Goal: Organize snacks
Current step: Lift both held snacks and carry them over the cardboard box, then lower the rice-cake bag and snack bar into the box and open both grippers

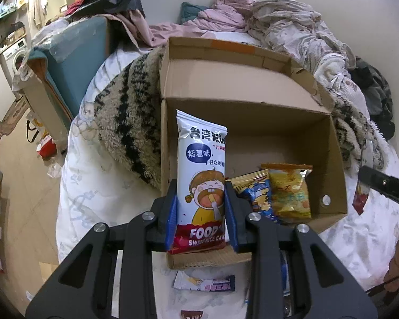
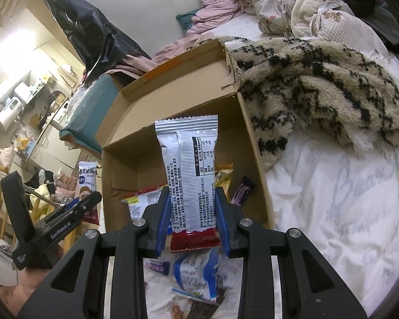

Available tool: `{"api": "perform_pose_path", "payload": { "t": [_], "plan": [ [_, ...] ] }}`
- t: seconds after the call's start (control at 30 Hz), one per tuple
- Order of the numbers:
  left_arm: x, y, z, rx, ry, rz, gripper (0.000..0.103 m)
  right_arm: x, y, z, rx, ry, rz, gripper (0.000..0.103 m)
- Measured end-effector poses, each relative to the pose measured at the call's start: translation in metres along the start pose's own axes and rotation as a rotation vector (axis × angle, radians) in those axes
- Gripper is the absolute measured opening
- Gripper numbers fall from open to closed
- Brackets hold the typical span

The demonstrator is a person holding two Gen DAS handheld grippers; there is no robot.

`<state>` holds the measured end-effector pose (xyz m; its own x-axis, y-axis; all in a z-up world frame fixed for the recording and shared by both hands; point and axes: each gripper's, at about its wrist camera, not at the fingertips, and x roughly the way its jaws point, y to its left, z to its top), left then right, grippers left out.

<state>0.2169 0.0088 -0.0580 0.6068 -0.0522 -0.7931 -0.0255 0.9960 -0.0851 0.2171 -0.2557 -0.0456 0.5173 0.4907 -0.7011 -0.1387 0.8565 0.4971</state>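
My left gripper [image 1: 201, 194] is shut on a white rice cake packet [image 1: 202, 170] with a cartoon child and a red bottom band, held upright over the near left corner of the open cardboard box [image 1: 335, 164]. Inside the box lie a blue-and-gold snack bag [image 1: 258, 191] and a yellow snack bag [image 1: 292, 191]. My right gripper [image 2: 192, 199] is shut on a second packet [image 2: 192, 170], its silver printed back facing the camera, upright over the box's near edge [image 2: 263, 186]. In the right wrist view the left gripper [image 2: 74, 207] shows at the left with its packet [image 2: 86, 175].
The box rests on a white bed sheet [image 2: 332, 199] beside a beige-and-black fuzzy blanket [image 2: 319, 79]. Several loose snack packets [image 2: 196, 273] lie on the sheet in front of the box. Crumpled bedding [image 1: 279, 18] is piled behind. The floor [image 1: 26, 186] drops off at the left.
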Motion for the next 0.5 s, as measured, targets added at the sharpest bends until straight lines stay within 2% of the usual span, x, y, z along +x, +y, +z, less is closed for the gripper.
{"api": "perform_pose_path", "payload": {
  "t": [0.13,0.33,0.5],
  "plan": [
    [0.013,0.009,-0.004,-0.052,0.034,0.011,0.027,0.013,-0.008,0.002,0.013,0.014,0.001,0.033],
    [0.015,0.004,-0.004,-0.039,0.032,0.007,0.027,0.02,-0.012,0.006,0.041,0.012,-0.003,0.033],
    [0.017,0.003,-0.004,-0.031,0.036,0.001,0.027,0.03,-0.008,0.007,0.018,0.037,-0.052,0.033]
  ]
}}
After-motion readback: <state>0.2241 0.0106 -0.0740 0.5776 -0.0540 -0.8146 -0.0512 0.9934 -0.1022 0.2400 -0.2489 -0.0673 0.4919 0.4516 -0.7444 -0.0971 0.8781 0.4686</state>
